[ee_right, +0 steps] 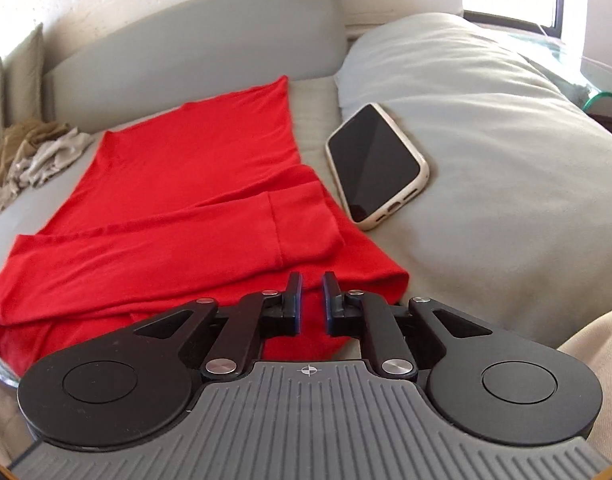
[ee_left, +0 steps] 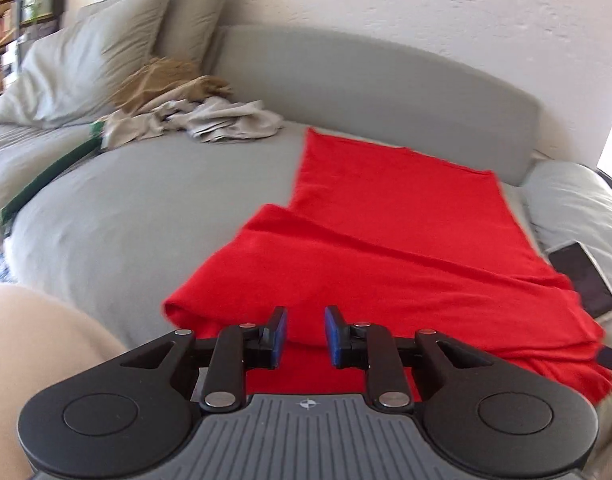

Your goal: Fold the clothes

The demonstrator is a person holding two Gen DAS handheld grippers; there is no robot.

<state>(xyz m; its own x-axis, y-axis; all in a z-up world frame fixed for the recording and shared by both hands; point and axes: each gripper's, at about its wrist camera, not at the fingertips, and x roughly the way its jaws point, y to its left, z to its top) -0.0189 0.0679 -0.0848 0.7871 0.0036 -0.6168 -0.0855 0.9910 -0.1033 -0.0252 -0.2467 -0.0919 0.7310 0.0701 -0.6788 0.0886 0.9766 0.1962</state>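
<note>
A red long-sleeved garment point(ee_left: 385, 232) lies on the grey bed, its sides and sleeves folded inward into a long strip that runs toward the headboard. It also shows in the right wrist view point(ee_right: 178, 184), with a sleeve cuff lying across the near end. My left gripper point(ee_left: 305, 332) is open with a small gap, over the near left corner of the garment, holding nothing. My right gripper point(ee_right: 311, 296) is open with a narrow gap, over the near right corner, holding nothing.
A phone point(ee_right: 375, 160) lies screen-up just right of the garment; it also shows in the left wrist view point(ee_left: 581, 276). A pile of beige and grey clothes point(ee_left: 194, 112) sits near the pillows point(ee_left: 86, 64). A grey headboard point(ee_left: 365, 80) stands behind. A large pillow point(ee_right: 485, 120) is at the right.
</note>
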